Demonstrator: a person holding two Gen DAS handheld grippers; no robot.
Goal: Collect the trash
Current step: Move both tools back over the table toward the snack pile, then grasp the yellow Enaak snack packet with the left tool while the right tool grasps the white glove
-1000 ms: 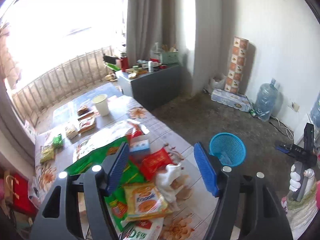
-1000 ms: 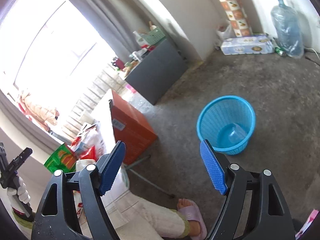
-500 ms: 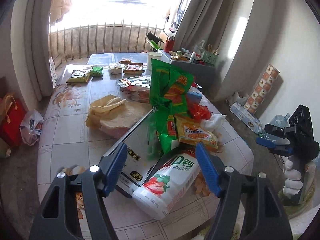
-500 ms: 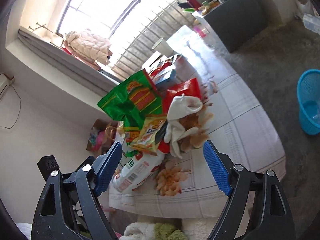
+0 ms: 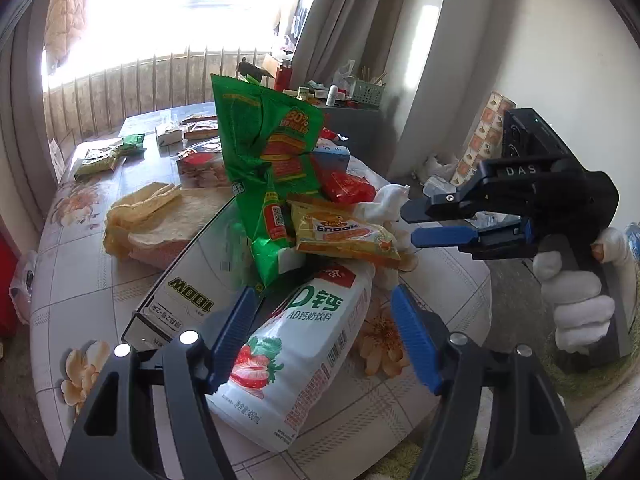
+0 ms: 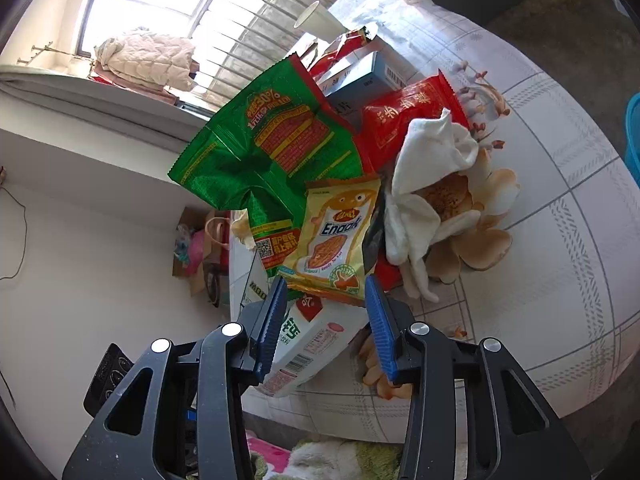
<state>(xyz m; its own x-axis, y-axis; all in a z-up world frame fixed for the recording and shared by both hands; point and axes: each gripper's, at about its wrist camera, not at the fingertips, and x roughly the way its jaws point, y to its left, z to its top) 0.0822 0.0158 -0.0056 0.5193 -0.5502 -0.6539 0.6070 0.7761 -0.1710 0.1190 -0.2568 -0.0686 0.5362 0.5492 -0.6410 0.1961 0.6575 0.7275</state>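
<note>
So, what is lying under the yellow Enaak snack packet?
The yellow Enaak packet rests on the white milk drink pouch, beside the green bag. A red packet's corner shows below it. The rest underneath is covered.

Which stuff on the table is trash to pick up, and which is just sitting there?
Likely trash:
- tall green snack bag
- yellow Enaak noodle packet
- red foil wrapper
- crumpled white tissue
- white strawberry milk carton

Likely just there:
- white paper cup
- floral tablecloth
- green plastic basket
</note>
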